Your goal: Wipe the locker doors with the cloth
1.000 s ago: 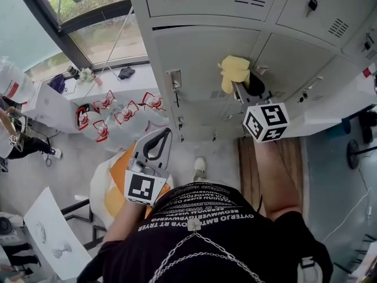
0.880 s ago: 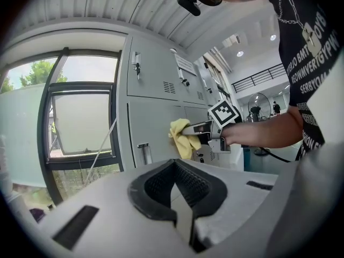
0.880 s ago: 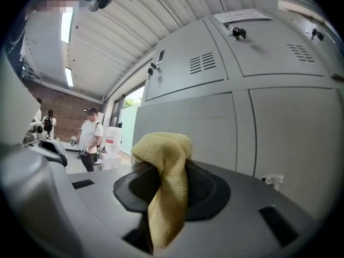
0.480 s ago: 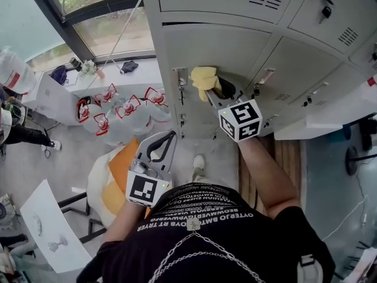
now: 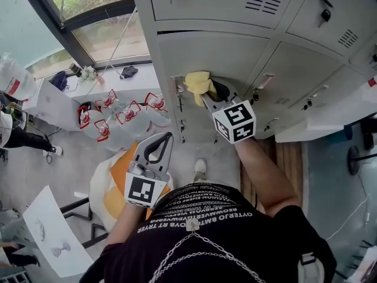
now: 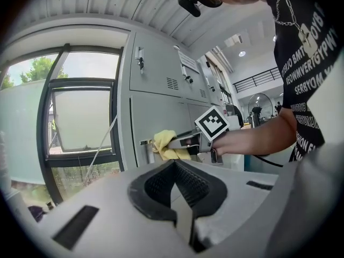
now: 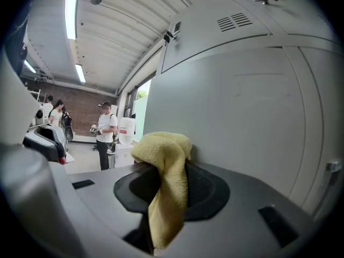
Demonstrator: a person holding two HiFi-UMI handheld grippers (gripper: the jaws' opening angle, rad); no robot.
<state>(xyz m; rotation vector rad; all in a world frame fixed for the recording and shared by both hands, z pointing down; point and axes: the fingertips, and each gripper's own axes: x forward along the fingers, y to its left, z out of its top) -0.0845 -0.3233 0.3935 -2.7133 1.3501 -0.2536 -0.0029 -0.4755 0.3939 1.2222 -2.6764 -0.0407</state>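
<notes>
Right hand-held gripper, the nearer, clamps the yellow cloth. The cloth lies at its 12 o'clock, touching the grey locker door by the latch edge. Left hand-held gripper, jaws together and empty, hangs well apart at 7 o'clock.

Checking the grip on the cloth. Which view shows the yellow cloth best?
The right gripper view: the cloth fills the centre, clamped in the right tool, its top against the locker door. The head view shows it small from above; the left gripper view shows it distant, from the side.
</notes>
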